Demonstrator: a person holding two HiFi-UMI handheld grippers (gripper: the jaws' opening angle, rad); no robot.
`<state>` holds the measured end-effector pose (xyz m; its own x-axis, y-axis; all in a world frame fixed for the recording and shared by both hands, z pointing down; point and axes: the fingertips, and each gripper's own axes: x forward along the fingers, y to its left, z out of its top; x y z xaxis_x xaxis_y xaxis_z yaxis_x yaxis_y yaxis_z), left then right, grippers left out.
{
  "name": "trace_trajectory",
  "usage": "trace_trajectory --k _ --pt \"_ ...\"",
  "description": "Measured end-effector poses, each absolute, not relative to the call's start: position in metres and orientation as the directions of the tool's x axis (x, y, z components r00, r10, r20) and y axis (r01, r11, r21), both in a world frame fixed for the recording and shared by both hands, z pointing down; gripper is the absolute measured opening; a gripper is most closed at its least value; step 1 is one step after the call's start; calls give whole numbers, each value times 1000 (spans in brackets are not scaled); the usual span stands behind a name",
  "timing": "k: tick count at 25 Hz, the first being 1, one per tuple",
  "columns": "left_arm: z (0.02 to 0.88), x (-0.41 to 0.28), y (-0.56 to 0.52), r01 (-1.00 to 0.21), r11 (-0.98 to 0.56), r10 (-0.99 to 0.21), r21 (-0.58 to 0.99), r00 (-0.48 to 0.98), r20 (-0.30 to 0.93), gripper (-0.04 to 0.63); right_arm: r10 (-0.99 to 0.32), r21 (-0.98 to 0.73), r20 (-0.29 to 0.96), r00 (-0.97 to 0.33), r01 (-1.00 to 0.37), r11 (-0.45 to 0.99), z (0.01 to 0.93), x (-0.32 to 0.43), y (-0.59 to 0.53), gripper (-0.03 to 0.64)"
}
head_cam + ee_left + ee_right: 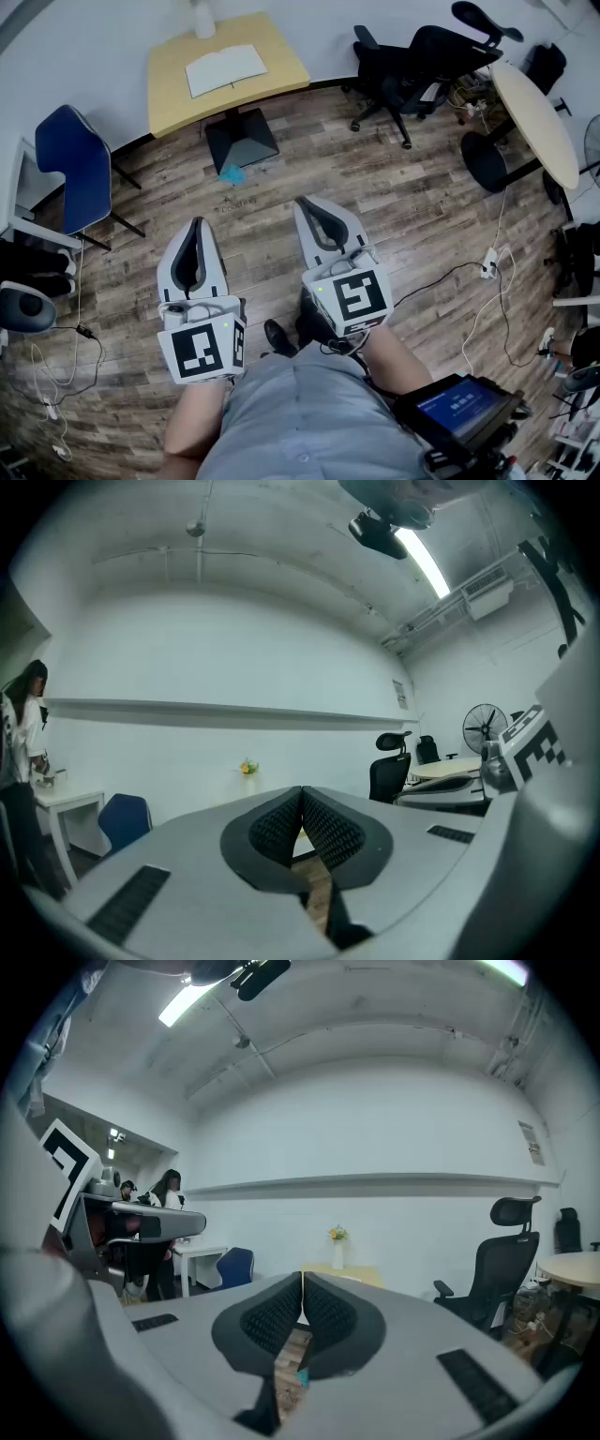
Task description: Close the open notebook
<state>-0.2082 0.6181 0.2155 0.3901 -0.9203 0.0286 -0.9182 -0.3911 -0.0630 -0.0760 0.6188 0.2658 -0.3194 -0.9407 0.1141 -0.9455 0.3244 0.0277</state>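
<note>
The open notebook lies flat with white pages on a small yellow table at the far side of the room. My left gripper and right gripper are held low over the wood floor, well short of the table, both pointing toward it. Both are shut with nothing between the pads. In the left gripper view the ribbed pads meet tip to tip. The right gripper view shows the same, its pads touching, with the yellow table and a vase of flowers beyond.
A blue chair stands left of the table, black office chairs to its right, and a round pale table at far right. Cables and a power strip lie on the floor. A small teal object sits by the table's base.
</note>
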Motion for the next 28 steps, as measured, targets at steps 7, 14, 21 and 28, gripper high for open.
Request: trace_trajectory --k 7,14,21,28 --pt "229 -172 585 -917 -393 -919 -64 390 58 19 -934 -16 120 -337 -941 338 276 -38 587 49" --pt "220 -127 548 -922 -377 -926 -85 373 58 20 -936 -10 128 -328 -944 329 276 20 549 49" --pt "217 -117 519 -939 -330 -944 -94 326 59 20 -932 -11 128 -340 -940 342 275 44 507 49" --pt "238 -133 457 -950 -306 -950 -68 300 89 20 -912 -13 171 -372 -927 376 297 25 446 49"
